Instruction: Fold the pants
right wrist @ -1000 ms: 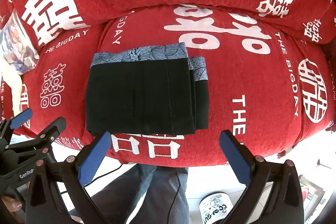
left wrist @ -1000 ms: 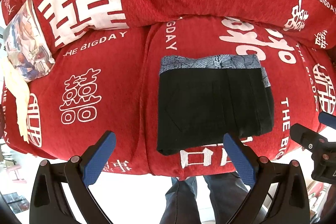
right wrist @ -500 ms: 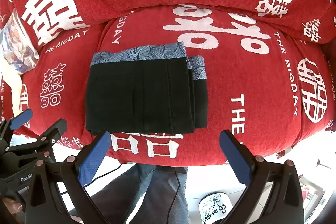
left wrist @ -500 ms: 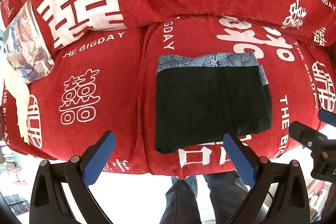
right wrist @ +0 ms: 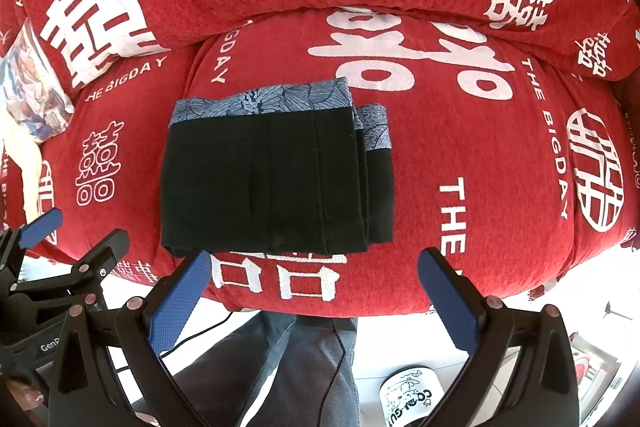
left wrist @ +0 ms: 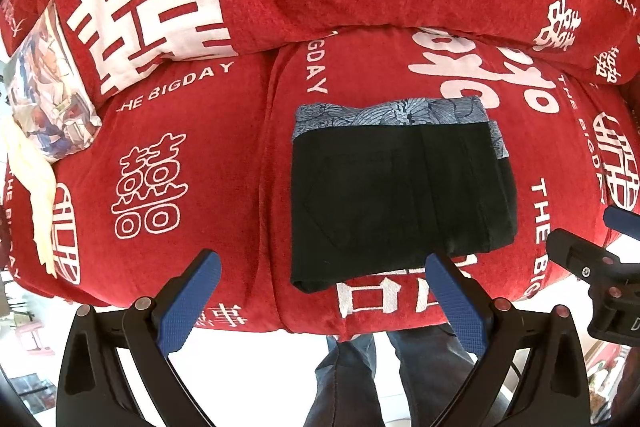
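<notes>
Now both hand-held grippers, left hand-held gripper and right hand-held gripper, gape wide and empty above the black pants, soft, limp cloth best pinched at corners.

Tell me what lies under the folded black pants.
The folded black pants rest on the red printed sofa cover. White printed characters poke out from beneath their near edge; the rest of that print is covered. Both tongs are open, clear of the pants.

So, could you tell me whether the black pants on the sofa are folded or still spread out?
Folded. The pants lie as a compact rectangle with stacked layer edges at one side and the patterned waistband along the far edge.
</notes>
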`<control>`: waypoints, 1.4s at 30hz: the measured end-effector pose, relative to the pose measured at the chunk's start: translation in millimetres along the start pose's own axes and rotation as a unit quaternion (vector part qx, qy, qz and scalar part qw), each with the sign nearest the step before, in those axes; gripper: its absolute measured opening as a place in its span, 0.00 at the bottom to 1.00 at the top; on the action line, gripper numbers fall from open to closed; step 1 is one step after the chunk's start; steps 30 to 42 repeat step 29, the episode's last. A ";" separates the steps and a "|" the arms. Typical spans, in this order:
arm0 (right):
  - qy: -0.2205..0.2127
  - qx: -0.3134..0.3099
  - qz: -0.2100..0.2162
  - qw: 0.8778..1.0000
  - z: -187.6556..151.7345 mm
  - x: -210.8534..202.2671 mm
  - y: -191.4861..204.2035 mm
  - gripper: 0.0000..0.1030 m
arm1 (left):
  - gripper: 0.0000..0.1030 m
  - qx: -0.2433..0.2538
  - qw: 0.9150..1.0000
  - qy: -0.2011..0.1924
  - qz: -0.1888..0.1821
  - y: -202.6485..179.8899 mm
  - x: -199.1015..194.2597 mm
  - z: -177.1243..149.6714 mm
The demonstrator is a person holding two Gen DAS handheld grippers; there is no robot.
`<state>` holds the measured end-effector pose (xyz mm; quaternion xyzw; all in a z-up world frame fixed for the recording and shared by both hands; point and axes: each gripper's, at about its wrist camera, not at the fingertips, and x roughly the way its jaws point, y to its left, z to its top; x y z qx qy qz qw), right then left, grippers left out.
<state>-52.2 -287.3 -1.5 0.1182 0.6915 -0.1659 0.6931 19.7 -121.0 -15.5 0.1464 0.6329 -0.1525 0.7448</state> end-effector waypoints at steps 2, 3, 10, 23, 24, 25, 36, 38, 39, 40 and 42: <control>0.000 0.001 0.001 1.000 -0.9 0.3 -0.5 1.00 | 1.00 0.002 1.000 0.000 -0.001 -0.3 0.1 -0.2; 0.001 0.000 0.001 1.000 -1.1 0.7 -1.0 1.00 | 1.00 0.003 1.000 0.000 -0.001 -0.5 0.5 -0.2; 0.003 0.001 0.000 1.000 -1.0 2.3 -1.6 1.00 | 1.00 0.003 1.000 0.000 0.000 0.2 1.6 -0.2; 0.005 -0.001 -0.005 1.000 -0.5 4.4 2.0 1.00 | 1.00 -0.002 1.000 0.005 -0.008 6.9 6.8 1.7; 0.005 -0.001 -0.006 1.000 -0.3 4.5 2.5 1.00 | 1.00 -0.004 1.000 0.003 -0.008 7.8 6.4 1.8; 0.006 -0.001 -0.006 1.000 -0.5 4.6 2.6 1.00 | 1.00 -0.004 1.000 0.002 -0.009 8.4 5.9 1.8; 0.008 -0.001 -0.006 1.000 0.3 6.1 1.7 1.00 | 1.00 -0.004 1.000 0.002 -0.012 10.4 6.3 2.3; 0.008 -0.001 -0.006 1.000 0.3 6.1 1.7 1.00 | 1.00 -0.004 1.000 0.002 -0.012 10.4 6.3 2.3; 0.008 -0.001 -0.006 1.000 0.3 6.1 1.7 1.00 | 1.00 -0.004 1.000 0.002 -0.012 10.4 6.3 2.3; 0.008 -0.001 -0.006 1.000 0.3 6.1 1.7 1.00 | 1.00 -0.004 1.000 0.002 -0.012 10.4 6.3 2.3; 0.008 -0.001 -0.006 1.000 0.3 6.1 1.7 1.00 | 1.00 -0.004 1.000 0.002 -0.012 10.4 6.3 2.3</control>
